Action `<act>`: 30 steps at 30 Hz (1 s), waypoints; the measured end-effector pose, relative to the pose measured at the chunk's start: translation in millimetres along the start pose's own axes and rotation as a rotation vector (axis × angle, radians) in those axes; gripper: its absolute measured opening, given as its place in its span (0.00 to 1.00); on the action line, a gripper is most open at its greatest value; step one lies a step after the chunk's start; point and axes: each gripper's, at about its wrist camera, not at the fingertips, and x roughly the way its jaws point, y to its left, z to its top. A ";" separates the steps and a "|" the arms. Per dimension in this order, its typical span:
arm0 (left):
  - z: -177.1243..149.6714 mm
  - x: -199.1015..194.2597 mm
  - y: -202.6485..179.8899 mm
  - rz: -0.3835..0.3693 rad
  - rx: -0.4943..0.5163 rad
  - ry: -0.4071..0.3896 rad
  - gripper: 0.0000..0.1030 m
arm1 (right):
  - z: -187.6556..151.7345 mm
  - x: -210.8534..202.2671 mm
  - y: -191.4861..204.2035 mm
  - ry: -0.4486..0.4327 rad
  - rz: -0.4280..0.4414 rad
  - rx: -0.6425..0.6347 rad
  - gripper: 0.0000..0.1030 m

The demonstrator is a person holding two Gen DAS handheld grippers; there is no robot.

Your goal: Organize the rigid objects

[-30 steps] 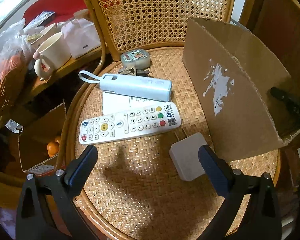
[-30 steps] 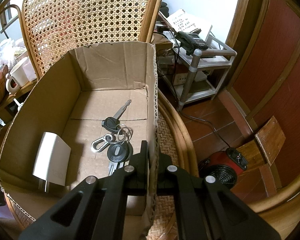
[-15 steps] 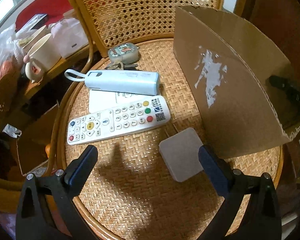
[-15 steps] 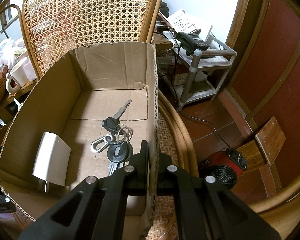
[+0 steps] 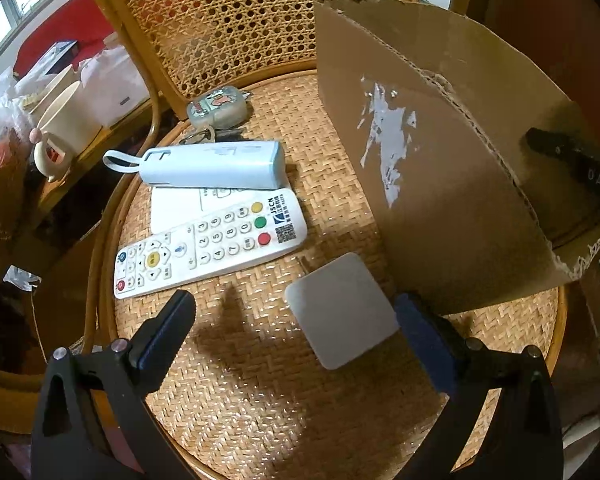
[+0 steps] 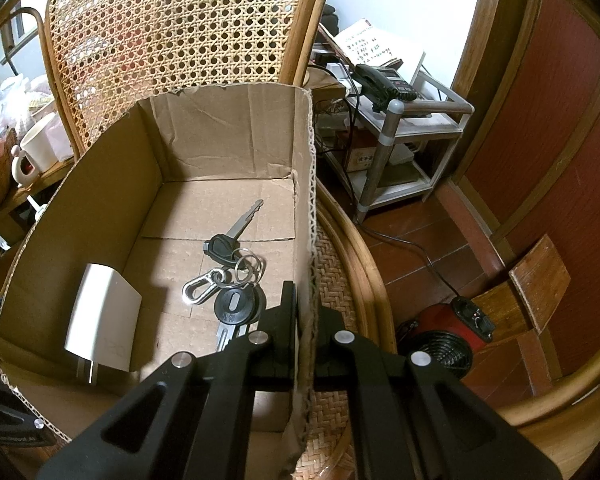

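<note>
L gripper jaws apart above grey square pad on chair seat, near remote. R gripper clamped on cardboard box right wall.

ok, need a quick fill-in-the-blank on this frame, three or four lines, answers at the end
1. The right gripper is shut on the wall of the ____.
2. Inside the cardboard box, next to the bunch of keys, lies a white ____.
3. The open left gripper hangs over a grey ____ pad on the chair seat.
4. The light blue case lies on the far side of the white ____.

Answers: cardboard box; charger; square; remote
</note>
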 end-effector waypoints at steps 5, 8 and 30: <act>-0.5 4.9 -8.2 0.016 0.034 0.017 0.97 | 0.6 0.0 0.0 0.000 0.001 0.000 0.06; 0.1 8.4 -11.2 0.063 0.049 0.020 0.97 | 0.4 -0.1 0.1 0.000 0.000 -0.001 0.06; -8.2 1.6 -12.4 -0.053 0.049 -0.010 0.54 | -0.1 -0.1 0.6 -0.001 0.000 -0.001 0.06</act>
